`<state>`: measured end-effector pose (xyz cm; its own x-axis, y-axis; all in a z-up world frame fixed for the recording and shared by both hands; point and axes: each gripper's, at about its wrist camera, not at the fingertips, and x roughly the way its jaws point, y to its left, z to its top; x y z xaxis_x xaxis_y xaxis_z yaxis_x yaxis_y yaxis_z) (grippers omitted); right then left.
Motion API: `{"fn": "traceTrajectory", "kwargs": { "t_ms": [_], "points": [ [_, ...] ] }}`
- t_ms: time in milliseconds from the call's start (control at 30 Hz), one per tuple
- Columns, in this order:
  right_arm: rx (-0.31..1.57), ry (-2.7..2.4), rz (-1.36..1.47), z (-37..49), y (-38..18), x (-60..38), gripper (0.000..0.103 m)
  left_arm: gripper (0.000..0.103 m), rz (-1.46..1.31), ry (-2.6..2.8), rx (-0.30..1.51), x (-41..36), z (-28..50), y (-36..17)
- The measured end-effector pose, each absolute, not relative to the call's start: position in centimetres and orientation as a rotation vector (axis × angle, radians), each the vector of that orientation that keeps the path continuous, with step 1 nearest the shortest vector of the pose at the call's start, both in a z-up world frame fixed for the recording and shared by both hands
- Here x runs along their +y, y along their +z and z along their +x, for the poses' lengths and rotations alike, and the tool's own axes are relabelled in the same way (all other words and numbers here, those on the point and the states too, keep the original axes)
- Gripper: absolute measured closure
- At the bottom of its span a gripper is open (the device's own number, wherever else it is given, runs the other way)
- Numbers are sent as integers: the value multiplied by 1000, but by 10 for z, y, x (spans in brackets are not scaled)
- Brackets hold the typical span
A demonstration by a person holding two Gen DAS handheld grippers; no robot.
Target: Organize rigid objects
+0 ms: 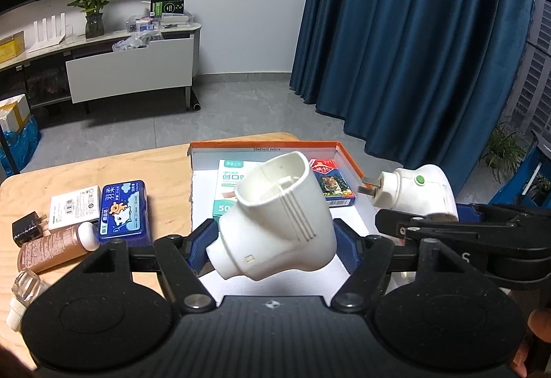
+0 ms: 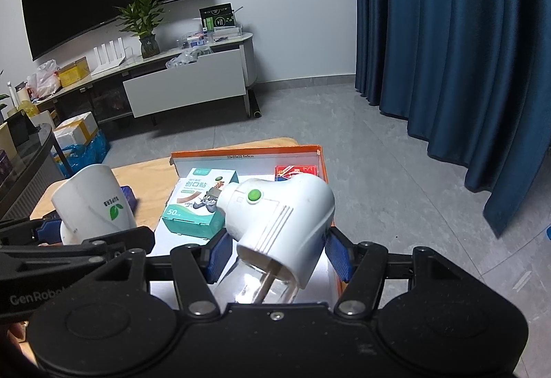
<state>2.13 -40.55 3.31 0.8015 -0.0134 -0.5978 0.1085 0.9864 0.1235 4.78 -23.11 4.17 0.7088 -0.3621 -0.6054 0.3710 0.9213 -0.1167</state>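
My left gripper [image 1: 275, 245] is shut on a white hollow plastic cover [image 1: 279, 216], held tilted above the near part of an orange-rimmed shallow box [image 1: 261, 145]. In the right wrist view the same cover [image 2: 93, 202] shows a green leaf logo, with the left gripper [image 2: 69, 236] under it. My right gripper [image 2: 279, 254] is shut on a white plug-in device [image 2: 286, 209] with a green button, metal prongs and a clear bottle at its base. That device [image 1: 413, 188] hangs over the box's right side, the right gripper [image 1: 430, 223] below it.
Inside the box [image 2: 241, 150] lie a teal plaster box [image 2: 196, 205] and a red-and-blue card pack [image 2: 296, 171]. On the wooden table [image 1: 165, 171] to the left are a blue tin [image 1: 124, 211], a white carton [image 1: 74, 207], a black charger [image 1: 27, 228], a brown bottle [image 1: 51, 250] and a small clear bottle [image 1: 24, 288].
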Motion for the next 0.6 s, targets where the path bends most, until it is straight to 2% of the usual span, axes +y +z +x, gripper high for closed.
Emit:
{"fn": "traceTrajectory", "kwargs": {
  "t_ms": [600],
  "points": [
    [675, -70, 139, 46, 20, -407, 31, 31, 17, -407, 695, -236, 56, 32]
  ]
}}
